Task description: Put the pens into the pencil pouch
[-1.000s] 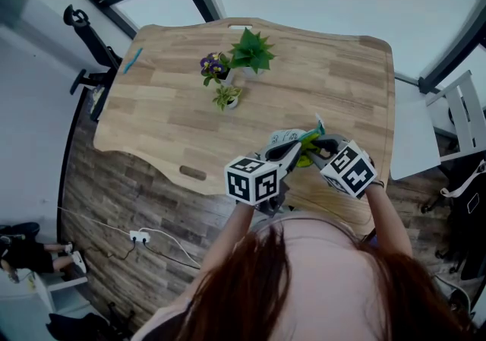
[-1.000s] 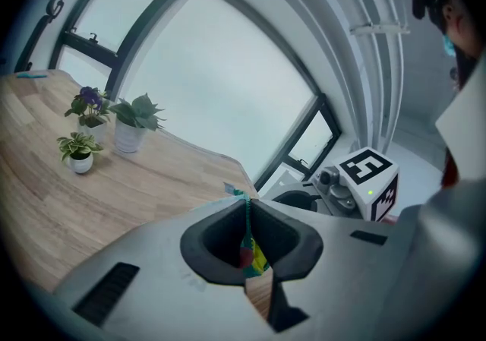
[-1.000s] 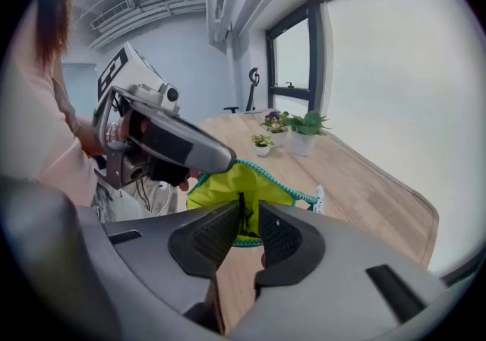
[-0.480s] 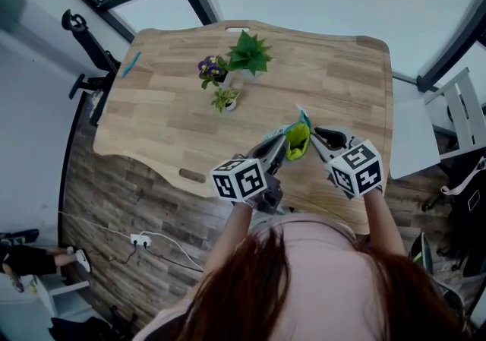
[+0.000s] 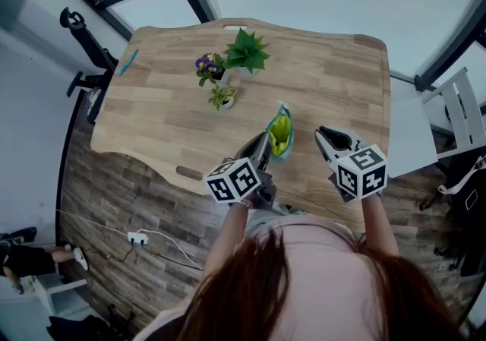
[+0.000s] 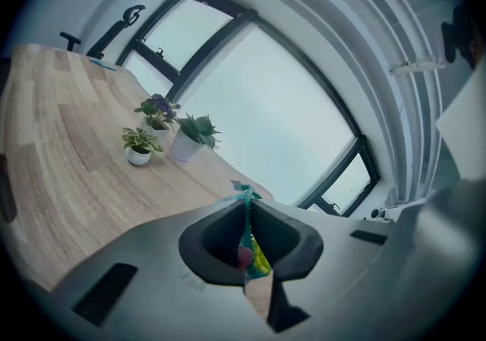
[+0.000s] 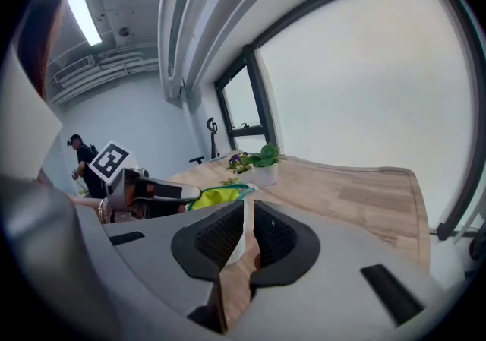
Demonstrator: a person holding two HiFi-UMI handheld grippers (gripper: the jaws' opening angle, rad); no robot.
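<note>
Limp yellow-green fabric pouch (image 5: 280, 132), woodgrain table (image 5: 334, 66)

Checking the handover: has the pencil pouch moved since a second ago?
Yes. The pencil pouch, clamped in the left gripper, has moved left across the table, nearer the small potted plant.

No words, numbers or brand names can be read anywhere. The only signs are black-and-white square markers on the cubes of the left gripper (image 5: 267, 143) and the right gripper (image 5: 322, 134).
</note>
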